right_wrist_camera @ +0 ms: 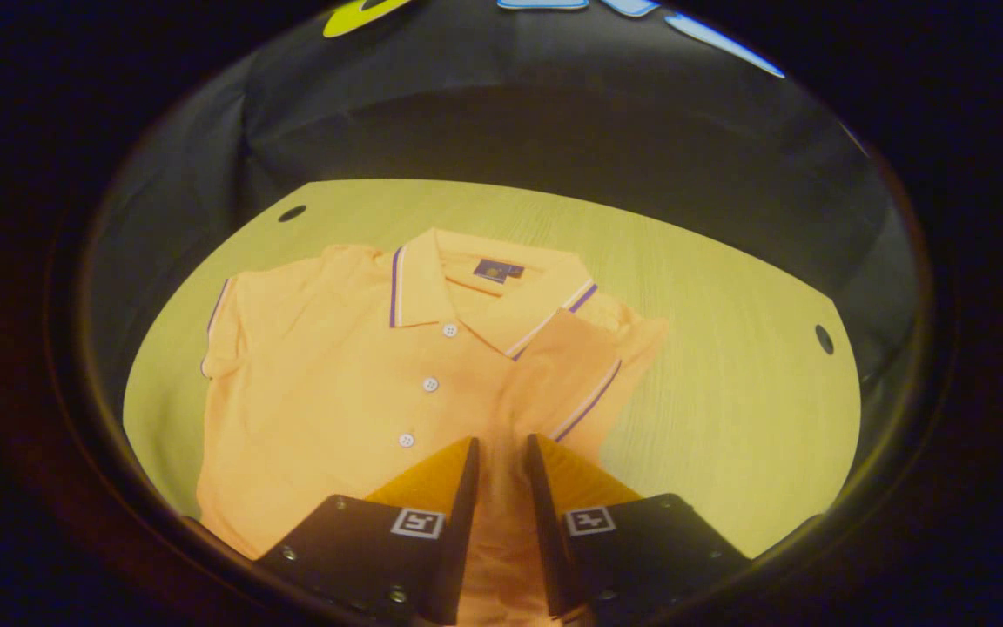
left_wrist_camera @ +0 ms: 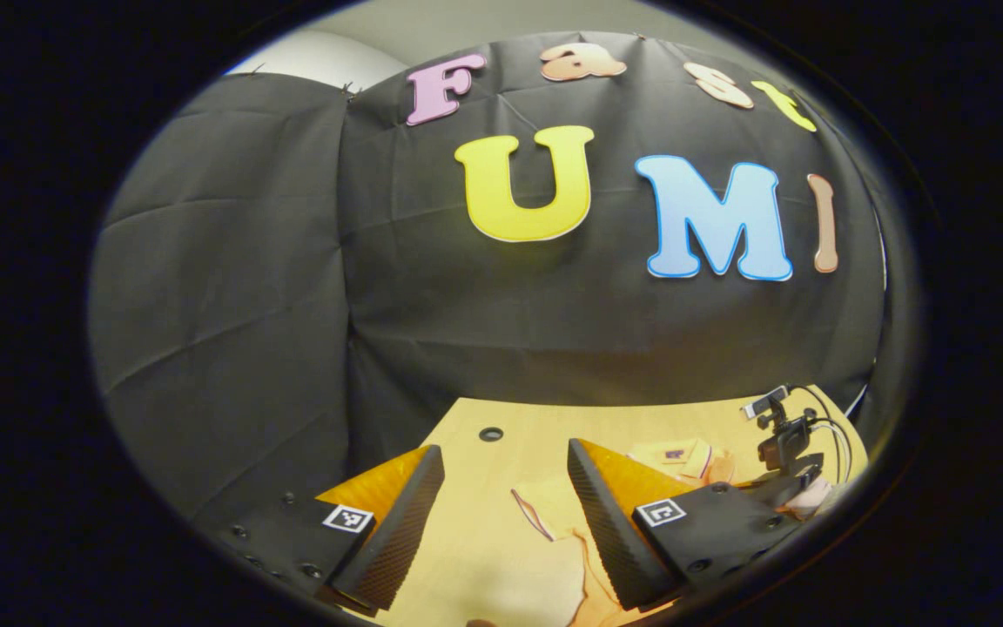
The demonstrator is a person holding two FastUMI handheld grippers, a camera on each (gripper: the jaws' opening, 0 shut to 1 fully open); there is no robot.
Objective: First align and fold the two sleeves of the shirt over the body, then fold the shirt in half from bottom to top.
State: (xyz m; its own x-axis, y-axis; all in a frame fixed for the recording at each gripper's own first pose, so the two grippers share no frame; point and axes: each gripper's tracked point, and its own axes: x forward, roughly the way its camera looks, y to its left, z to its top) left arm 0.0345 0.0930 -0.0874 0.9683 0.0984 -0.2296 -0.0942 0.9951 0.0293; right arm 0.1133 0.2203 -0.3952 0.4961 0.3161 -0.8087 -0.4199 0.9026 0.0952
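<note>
Closest in the right gripper view, the right claw (right_wrist_camera: pixel 501 461) hangs just above an orange short-sleeved polo shirt (right_wrist_camera: pixel 327 392) with a purple-and-white striped collar, its two fingers drawn close with only a narrow slit between them and nothing caught there, though from this angle I cannot tell for certain whether the tips touch the cloth. That shirt lies face up on a pale wooden surface (right_wrist_camera: pixel 728 366), collar toward the far side, buttons running down the middle. One sleeve, the right-hand one in that view (right_wrist_camera: pixel 580 374), is already laid over the body, its striped cuff slanting toward the placket; the other sleeve (right_wrist_camera: pixel 218 326) lies spread out flat at the left, not yet folded. In the left gripper view the left claw (left_wrist_camera: pixel 506 514) is wide open and empty, raised over the near edge of the surface with a bit of orange cloth under it, and a small black camera on a stand (left_wrist_camera: pixel 780 435) sits at the far right corner. My guess is the folded sleeve is being settled and the spread one comes next. To do that well, I would take the left sleeve at its cuff edge, lift only enough to clear the body, carry it across so the cuff mirrors the one already down, and smooth the shoulder crease before letting go, so the later bottom-to-top fold lands square.
</note>
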